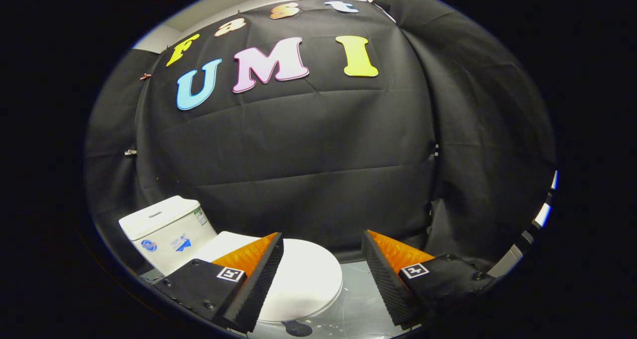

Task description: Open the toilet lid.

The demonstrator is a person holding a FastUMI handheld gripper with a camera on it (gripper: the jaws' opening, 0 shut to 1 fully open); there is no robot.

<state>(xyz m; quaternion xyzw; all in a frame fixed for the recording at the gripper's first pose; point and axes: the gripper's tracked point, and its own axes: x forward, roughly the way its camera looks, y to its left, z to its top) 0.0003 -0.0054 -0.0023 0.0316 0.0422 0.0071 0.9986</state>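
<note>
Gripper (322, 269) hung spread wide, gripping nothing. The lid (306, 279) lay flat and closed below, between the fingers, nearer the left one, tank (166, 229) beyond.

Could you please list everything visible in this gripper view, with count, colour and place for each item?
toilet lid: one, white, closed, lying between and just beyond the fingers.
toilet tank: one, white with small stickers on its front, behind the lid, beyond the left finger.
floor: one, pale and glossy, under the toilet, seen between the fingers.
dark round object: one, on the floor at the lid's front edge; too cut off to identify.
booth wall: black cloth, behind the toilet.
hand-held gripper: one, fingers spread wide apart, holding nothing, above the lid.
</note>
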